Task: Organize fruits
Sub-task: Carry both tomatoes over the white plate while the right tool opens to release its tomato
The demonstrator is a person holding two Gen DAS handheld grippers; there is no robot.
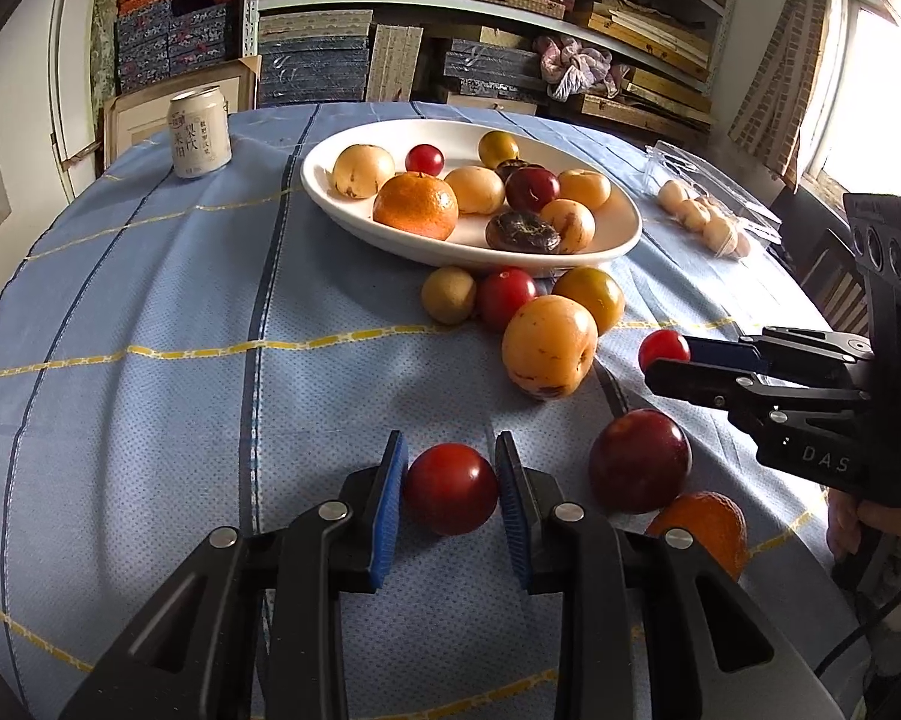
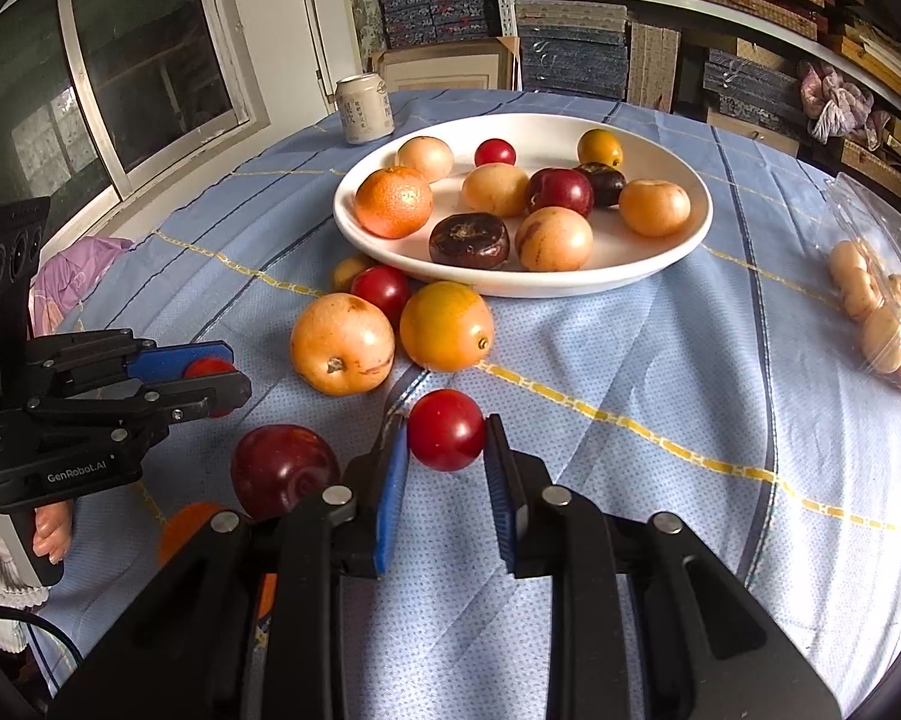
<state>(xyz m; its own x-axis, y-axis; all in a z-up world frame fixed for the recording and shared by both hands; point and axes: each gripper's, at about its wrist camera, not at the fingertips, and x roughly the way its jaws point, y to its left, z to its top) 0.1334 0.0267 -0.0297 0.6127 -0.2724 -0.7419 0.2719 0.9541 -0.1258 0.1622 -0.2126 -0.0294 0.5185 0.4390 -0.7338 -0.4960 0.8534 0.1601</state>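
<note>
Red tomato point(image 1: 450, 497) clamped in my left gripper point(image 1: 450, 501) low over the cloth point(image 1: 150, 300), smaller red tomato point(image 2: 446, 429) pinched in my right gripper point(image 2: 444, 468), plum point(image 1: 640, 459) between them, loose fruits beyond, white plate point(image 1: 330, 192) of fruit behind, can point(image 1: 199, 132) farthest.

You see a light blue tablecloth point(image 1: 150, 312) crossed by dark blue stripes and thin yellow lines. On it, towards its far edge, stand a white plate point(image 1: 330, 180) and a white can point(image 1: 199, 133) with dark lettering. Each gripper's pads are blue on black fingers, and each small round fruit between them is red point(image 1: 450, 489) point(image 2: 446, 430).
</note>
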